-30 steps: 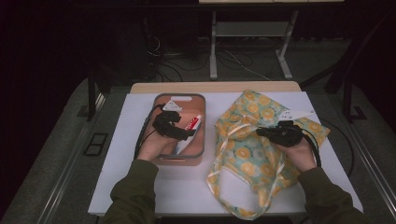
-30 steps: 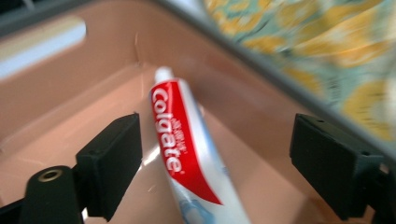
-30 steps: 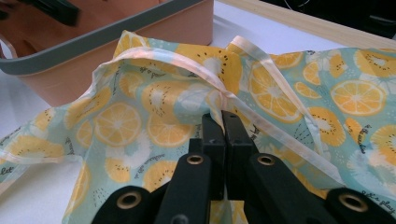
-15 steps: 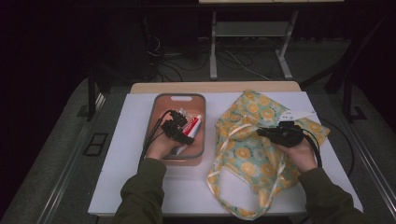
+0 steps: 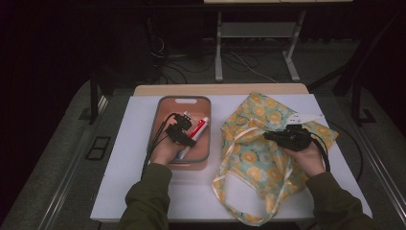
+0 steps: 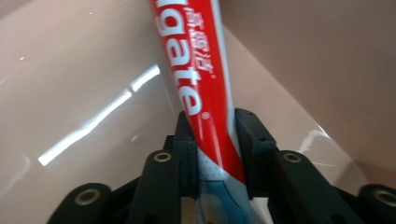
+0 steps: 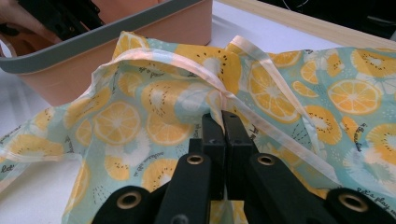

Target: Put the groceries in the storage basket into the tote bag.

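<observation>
A red and white toothpaste tube [image 5: 198,128] lies in a pink bin with a grey rim [image 5: 184,98]. My left gripper [image 5: 186,135] is down inside the bin. In the left gripper view its black jaws press both sides of the toothpaste tube [image 6: 196,79], so the left gripper [image 6: 217,135] is shut on it. A teal cloth bag printed with orange slices [image 5: 261,158] lies to the right of the bin. My right gripper [image 5: 270,136] rests on the bag. In the right gripper view the right gripper [image 7: 223,119] is shut on the bag's pale trimmed edge [image 7: 205,77].
The bin and bag sit on a white mat [image 5: 129,158] over a wooden table [image 5: 220,89]. The bin's side [image 7: 116,46] stands close to the bag's left part. The bag's long handles [image 5: 225,191] trail toward the front edge. Cables run from both grippers.
My left gripper has shifted right inside the bin and closed on the toothpaste tube. The right gripper has kept its hold on the bag and has not moved.
</observation>
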